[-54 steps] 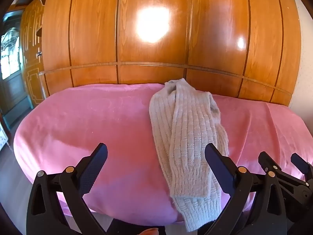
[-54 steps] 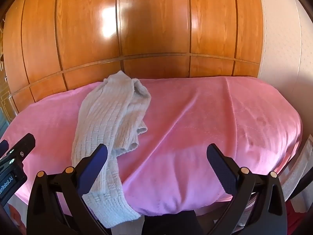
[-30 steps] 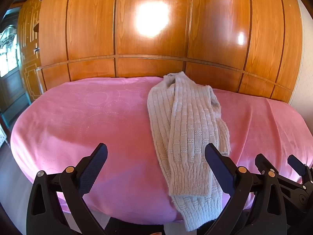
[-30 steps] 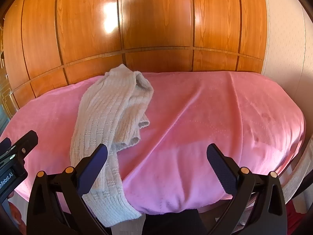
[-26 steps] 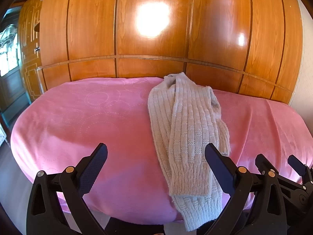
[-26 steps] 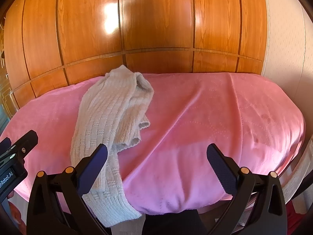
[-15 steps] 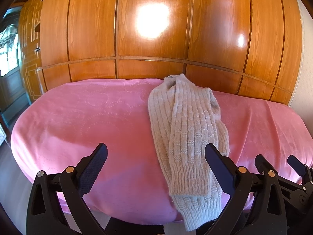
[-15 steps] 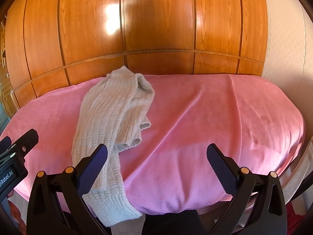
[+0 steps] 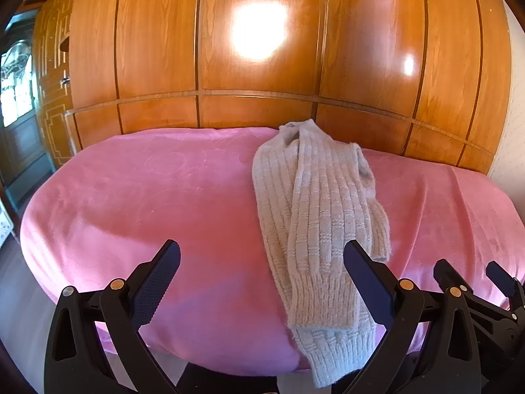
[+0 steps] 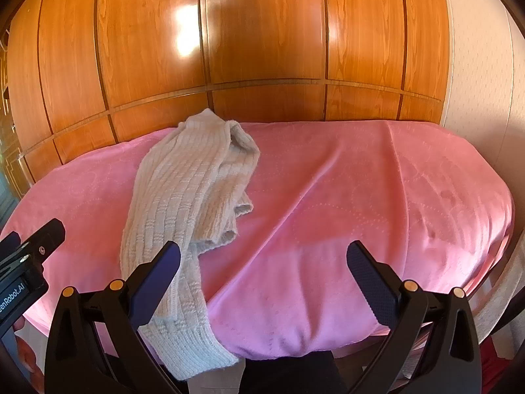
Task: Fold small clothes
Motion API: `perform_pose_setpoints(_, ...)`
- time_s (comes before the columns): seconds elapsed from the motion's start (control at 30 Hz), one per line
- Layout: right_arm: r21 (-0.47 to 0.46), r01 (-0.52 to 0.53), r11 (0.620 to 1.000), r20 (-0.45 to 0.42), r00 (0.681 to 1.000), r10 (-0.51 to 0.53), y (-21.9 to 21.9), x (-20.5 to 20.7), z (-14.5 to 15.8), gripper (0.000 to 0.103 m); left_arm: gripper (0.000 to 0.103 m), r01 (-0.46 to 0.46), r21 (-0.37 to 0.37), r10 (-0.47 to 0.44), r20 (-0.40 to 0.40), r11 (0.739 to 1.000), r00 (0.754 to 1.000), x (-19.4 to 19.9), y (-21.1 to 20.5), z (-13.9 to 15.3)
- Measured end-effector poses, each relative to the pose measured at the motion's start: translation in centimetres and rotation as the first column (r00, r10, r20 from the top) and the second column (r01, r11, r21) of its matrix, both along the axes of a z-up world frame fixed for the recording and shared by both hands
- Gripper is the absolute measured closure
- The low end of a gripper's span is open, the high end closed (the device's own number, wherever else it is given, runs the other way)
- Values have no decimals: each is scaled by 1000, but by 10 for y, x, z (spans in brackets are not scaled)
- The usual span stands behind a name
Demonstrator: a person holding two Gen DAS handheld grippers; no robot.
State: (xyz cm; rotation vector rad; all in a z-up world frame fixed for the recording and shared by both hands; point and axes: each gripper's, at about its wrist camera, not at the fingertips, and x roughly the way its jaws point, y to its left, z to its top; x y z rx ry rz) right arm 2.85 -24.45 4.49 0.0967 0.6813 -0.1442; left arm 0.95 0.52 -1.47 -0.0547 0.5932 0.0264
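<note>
The left gripper [image 9: 261,275] is held level and low, its two black fingers spread wide apart with nothing between them. The right gripper [image 10: 262,275] is held the same way just beside it, fingers equally wide and empty. Each gripper's tip shows at the edge of the other's view.
</note>
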Motion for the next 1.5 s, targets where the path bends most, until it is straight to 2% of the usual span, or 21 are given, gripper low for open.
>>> perform_pose_setpoints(0.23,38,-37,999,-30,999,38,0,5,-7,2,4,-34,9,34,-27,999,999,6,7,-4)
perform_pose_setpoints(0.57,44,-69,997,-58,996,72,1,10,-10,2,4,-37,15,38,-39,999,999,11,5,-5)
perform_pose_setpoints(0.63,69,-78,995,-67,994,82,-1,11,-11,2,4,-35,14,35,-40,999,999,11,5,-4)
perform_pose_setpoints(0.83,82,-111,990,-45,992,115,1,11,-9,2,4,-36,14,37,-56,999,998,15,5,-5)
perform_pose_setpoints(1.37,101,-125,987,-60,990,131,0,22,-15,2,4,-50,18,52,-105,999,993,32,7,-16)
perform_pose_setpoints(1.43,103,-136,985,-57,988,142,0,25,-15,5,4,-57,17,59,-112,998,992,35,9,-17)
perform_pose_setpoints(1.5,108,-159,981,-62,984,167,1,31,-15,17,4,-57,10,58,-126,998,990,41,13,-19)
